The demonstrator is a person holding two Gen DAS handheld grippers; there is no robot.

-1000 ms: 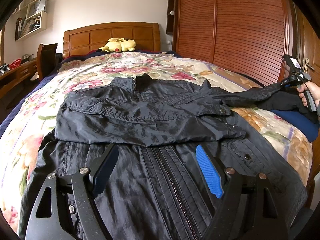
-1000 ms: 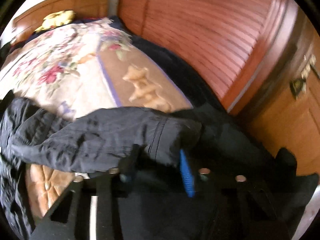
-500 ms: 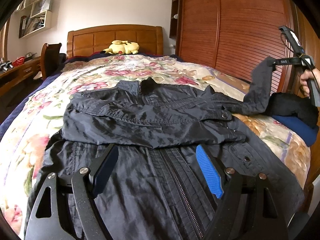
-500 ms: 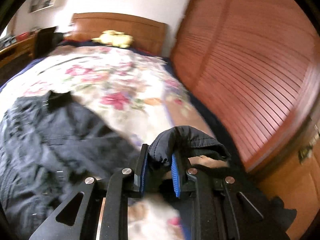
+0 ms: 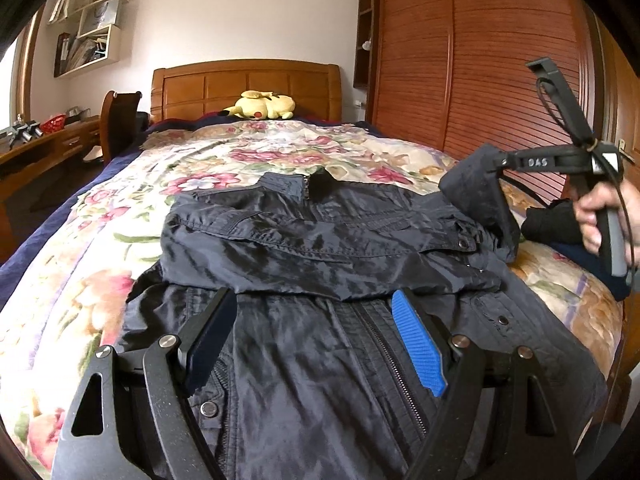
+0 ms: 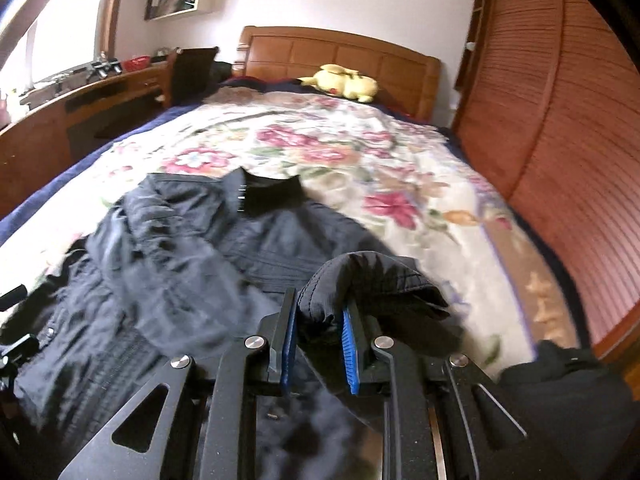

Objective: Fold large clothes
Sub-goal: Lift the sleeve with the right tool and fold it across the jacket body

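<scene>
The dark jacket [image 5: 320, 280] lies zipper-up on the floral bedspread [image 5: 280, 152], collar toward twelve o'clock, one sleeve already folded across the chest. The right gripper [image 6: 318, 336] pinches the other sleeve's cuff [image 6: 360, 280] at about three o'clock of the jacket, while the left gripper [image 5: 312, 344] hovers wide and empty over the zipper. To fold well, the cuff should travel low toward nine o'clock and land flat, parallel to the first sleeve.

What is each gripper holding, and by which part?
The right gripper pinches the dark jacket by its sleeve cuff, lifted off the bed. The left gripper is open and holds nothing.
</scene>
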